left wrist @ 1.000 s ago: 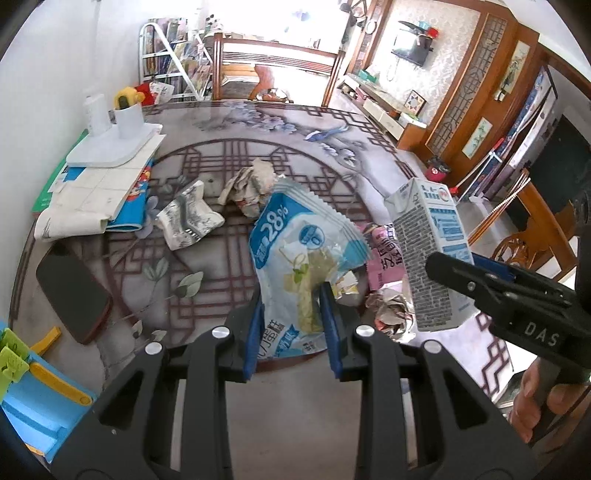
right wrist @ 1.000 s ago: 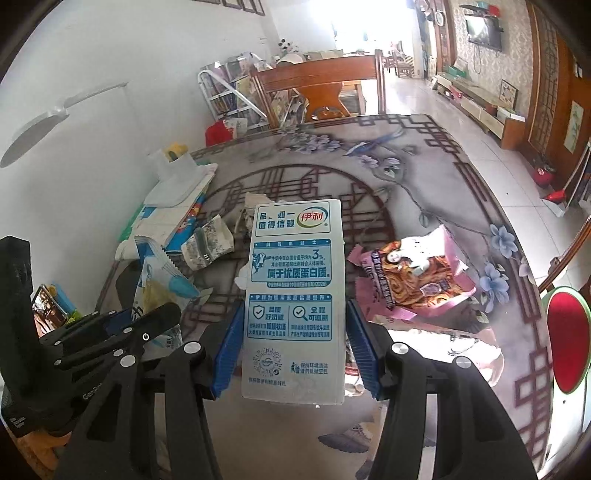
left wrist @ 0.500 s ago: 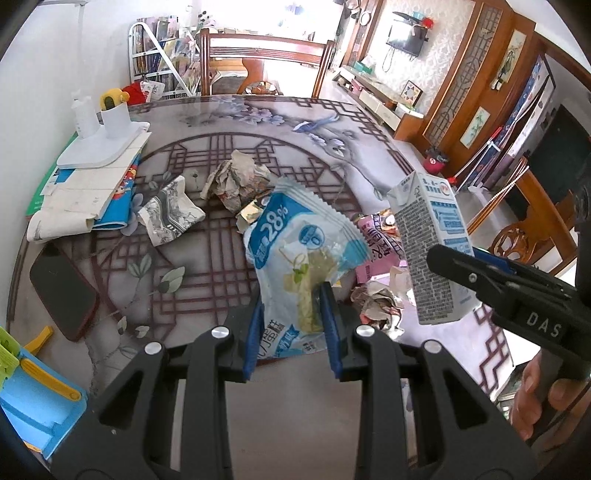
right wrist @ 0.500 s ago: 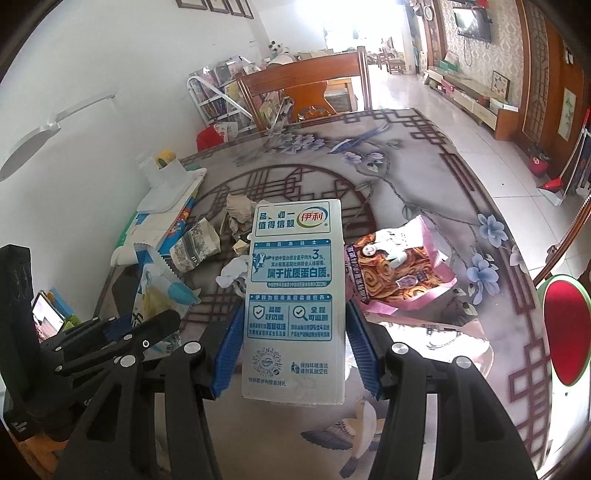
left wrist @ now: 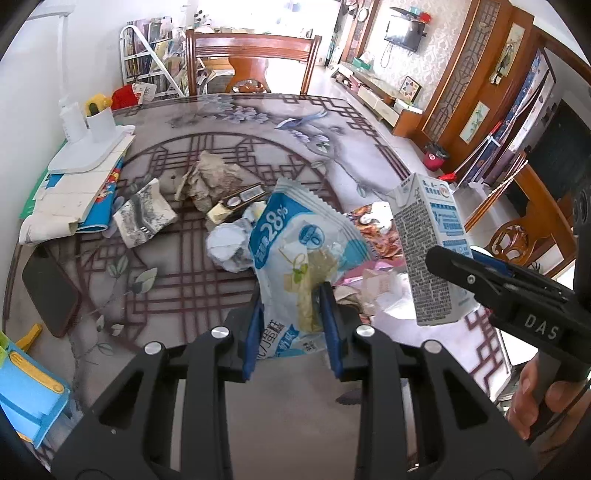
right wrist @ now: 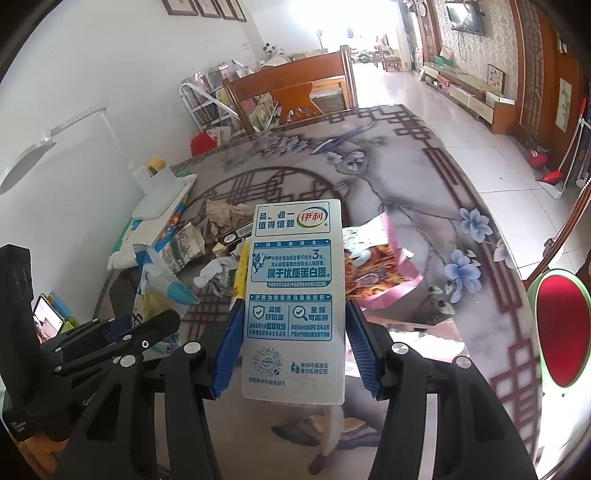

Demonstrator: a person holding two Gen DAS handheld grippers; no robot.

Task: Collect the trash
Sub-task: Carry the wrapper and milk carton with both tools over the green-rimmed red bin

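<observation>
Standing upright, carton (right wrist: 295,295) fills right gripper (right wrist: 293,343).

The patterned table (left wrist: 258,122) bears crumpled paper (left wrist: 210,177), a pink wrapper (right wrist: 380,269), a phone (left wrist: 50,284).

Home dining-living room: patterned dining table (left wrist: 258,122), carved wooden chair (left wrist: 251,59), wall TV (left wrist: 404,31), tiled floor (right wrist: 417,92).

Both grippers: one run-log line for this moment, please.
left gripper: shut on blue-white wrapper | right gripper: shut on milk carton | both lifted above table
</observation>
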